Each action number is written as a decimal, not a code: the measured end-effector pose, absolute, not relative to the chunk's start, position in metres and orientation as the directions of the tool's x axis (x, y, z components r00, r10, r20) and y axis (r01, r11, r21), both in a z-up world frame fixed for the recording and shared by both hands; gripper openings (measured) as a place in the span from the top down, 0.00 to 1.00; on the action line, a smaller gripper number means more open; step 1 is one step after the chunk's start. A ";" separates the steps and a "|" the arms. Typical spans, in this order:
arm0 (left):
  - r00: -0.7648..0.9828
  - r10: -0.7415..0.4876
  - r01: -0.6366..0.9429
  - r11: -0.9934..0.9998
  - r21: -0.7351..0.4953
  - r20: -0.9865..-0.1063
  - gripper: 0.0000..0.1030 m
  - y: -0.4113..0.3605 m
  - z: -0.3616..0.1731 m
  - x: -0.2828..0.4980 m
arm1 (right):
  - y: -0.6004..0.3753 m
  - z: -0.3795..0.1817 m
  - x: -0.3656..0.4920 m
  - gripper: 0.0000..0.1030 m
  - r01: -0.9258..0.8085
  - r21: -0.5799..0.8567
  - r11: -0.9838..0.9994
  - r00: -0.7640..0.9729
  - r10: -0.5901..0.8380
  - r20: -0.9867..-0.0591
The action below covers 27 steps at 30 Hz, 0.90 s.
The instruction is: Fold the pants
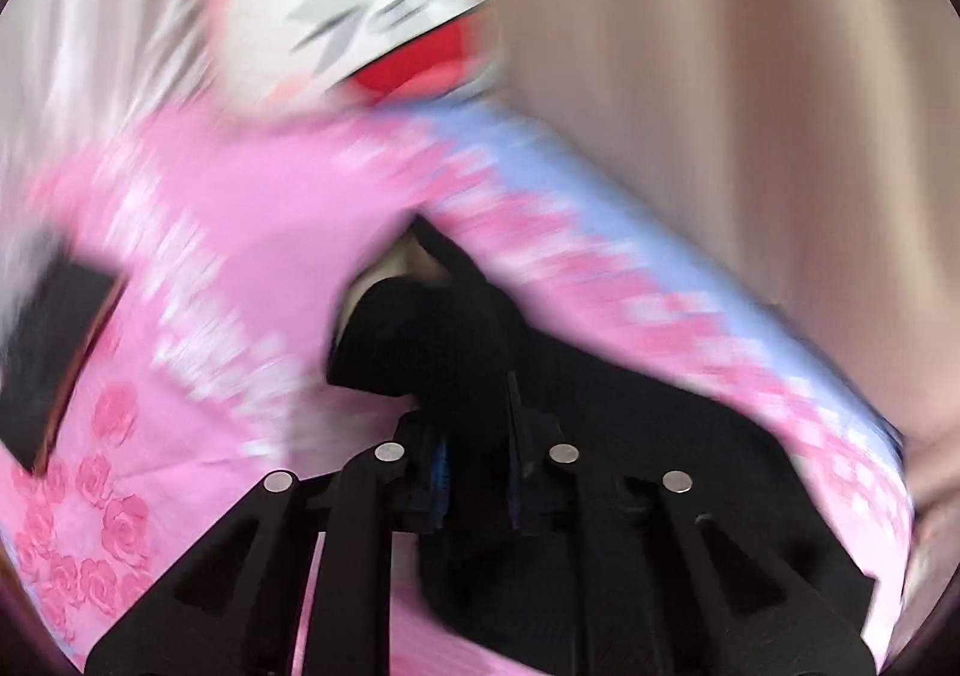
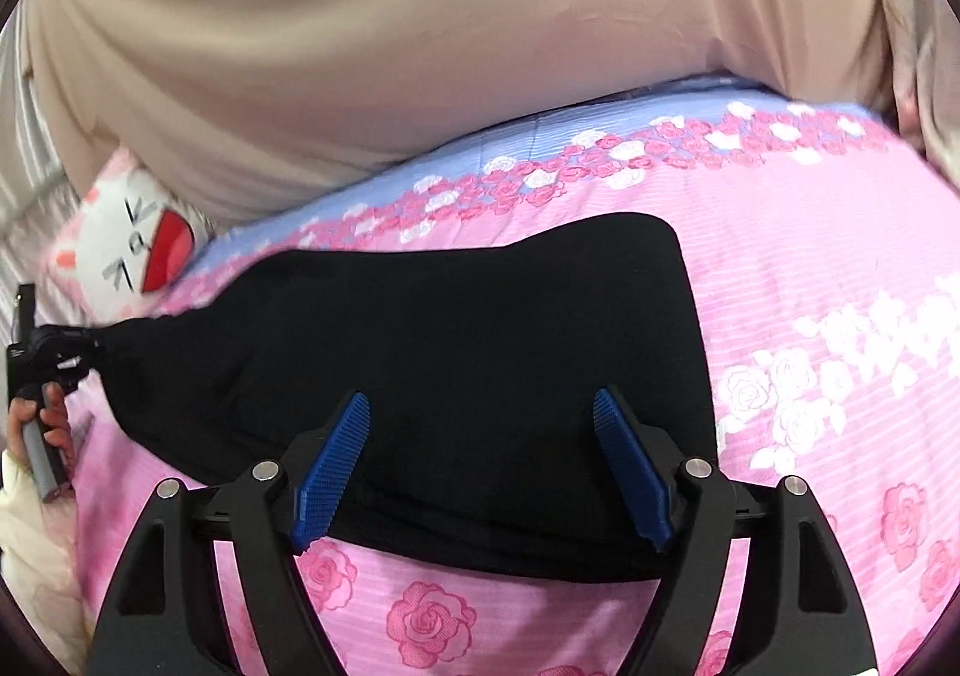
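1. Black pants [image 2: 420,364] lie across the middle of the frame on a pink rose-print bedspread [image 2: 810,268], flat for folding.
2. Left gripper [image 1: 474,430] is clenched on one bunched end, likely to carry it over.
3. Right gripper [image 2: 480,460] hangs released above the near edge, touching nothing.

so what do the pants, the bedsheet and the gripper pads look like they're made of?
Pants: black, matte, soft knit or jersey by the look; drapes limply, no sheen. Weave is too dark to tell.
Bedsheet: thin printed woven cloth, likely cotton or a blend; rose print, fine stripes.
Pads: blue, ribbed, probably moulded or printed plastic or rubber.
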<state>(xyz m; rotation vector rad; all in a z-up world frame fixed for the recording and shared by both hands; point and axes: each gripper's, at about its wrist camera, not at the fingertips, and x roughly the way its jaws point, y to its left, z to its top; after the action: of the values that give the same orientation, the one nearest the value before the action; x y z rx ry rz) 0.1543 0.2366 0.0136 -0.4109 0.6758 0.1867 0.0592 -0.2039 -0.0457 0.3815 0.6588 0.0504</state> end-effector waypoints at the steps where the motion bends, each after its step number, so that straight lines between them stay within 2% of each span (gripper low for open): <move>1: 0.804 -0.016 -0.193 0.939 -0.287 -0.594 0.89 0.199 0.039 0.146 | -0.209 -0.046 0.058 0.27 0.079 0.388 0.918 0.799 0.175 -0.575; 3: 0.832 -0.121 -0.022 0.968 -0.251 -0.541 0.89 0.140 0.068 0.131 | -0.212 -0.047 0.058 0.27 0.085 0.412 0.907 0.806 0.181 -0.564; 4: 0.830 -0.226 0.116 0.964 -0.238 -0.510 0.91 0.103 0.080 0.118 | -0.214 -0.047 0.057 0.27 0.089 0.423 0.902 0.810 0.182 -0.558; 6: 0.802 -0.326 0.278 0.945 -0.171 -0.500 0.88 0.037 0.087 0.099 | -0.217 -0.048 0.056 0.27 0.093 0.435 0.896 0.814 0.183 -0.551; 7: 0.783 -0.355 0.358 0.929 -0.095 -0.510 0.85 -0.009 0.082 0.088 | -0.219 -0.047 0.055 0.27 0.097 0.444 0.891 0.819 0.182 -0.544; 9: 0.772 -0.327 0.406 0.913 0.028 -0.545 0.76 -0.065 0.061 0.075 | -0.223 -0.047 0.053 0.27 0.100 0.463 0.881 0.825 0.187 -0.533; 10: 0.764 -0.307 0.414 0.908 0.066 -0.568 0.64 -0.086 0.046 0.070 | -0.226 -0.048 0.052 0.27 0.104 0.474 0.874 0.828 0.188 -0.528; 11: 0.753 -0.305 0.422 0.904 0.072 -0.583 0.43 -0.095 0.038 0.065 | -0.229 -0.048 0.051 0.27 0.105 0.487 0.867 0.830 0.193 -0.523; 12: 0.731 -0.316 0.433 0.900 0.054 -0.605 0.33 -0.100 0.027 0.061 | -0.231 -0.048 0.050 0.27 0.103 0.499 0.861 0.832 0.200 -0.518; 13: 0.720 -0.317 0.431 0.902 0.040 -0.617 0.21 -0.097 0.021 0.060 | -0.233 -0.049 0.049 0.27 0.102 0.507 0.856 0.834 0.204 -0.513; 16: 0.722 -0.240 0.337 0.941 0.027 -0.649 0.19 -0.069 0.009 0.066 | -0.235 -0.049 0.050 0.26 0.098 0.516 0.851 0.832 0.215 -0.512; 17: 0.729 -0.209 0.296 0.955 0.024 -0.652 0.14 -0.055 0.009 0.069 | -0.234 -0.049 0.052 0.25 0.097 0.512 0.853 0.829 0.216 -0.517; 20: 0.757 -0.081 0.102 0.995 -0.006 -0.648 0.05 0.004 0.007 0.086 | -0.229 -0.048 0.057 0.19 0.093 0.491 0.866 0.824 0.210 -0.527; 22: 0.737 -0.033 -0.027 0.997 -0.078 -0.675 0.05 0.056 -0.002 0.104 | -0.227 -0.048 0.058 0.18 0.094 0.481 0.872 0.822 0.205 -0.532; 25: 0.667 -0.130 -0.121 0.953 -0.278 -0.733 0.05 0.106 -0.024 0.125 | -0.228 -0.049 0.058 0.19 0.094 0.487 0.868 0.823 0.207 -0.529; 27: 0.607 -0.277 -0.148 0.881 -0.449 -0.745 0.05 0.129 -0.043 0.137 | -0.228 -0.049 0.057 0.19 0.096 0.486 0.869 0.822 0.206 -0.530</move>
<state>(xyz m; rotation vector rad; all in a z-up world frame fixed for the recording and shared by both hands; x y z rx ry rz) 0.1371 0.1290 -0.0427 -0.5041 0.9262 -0.0789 0.0574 -0.2278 -0.0495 0.5231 0.6093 0.0618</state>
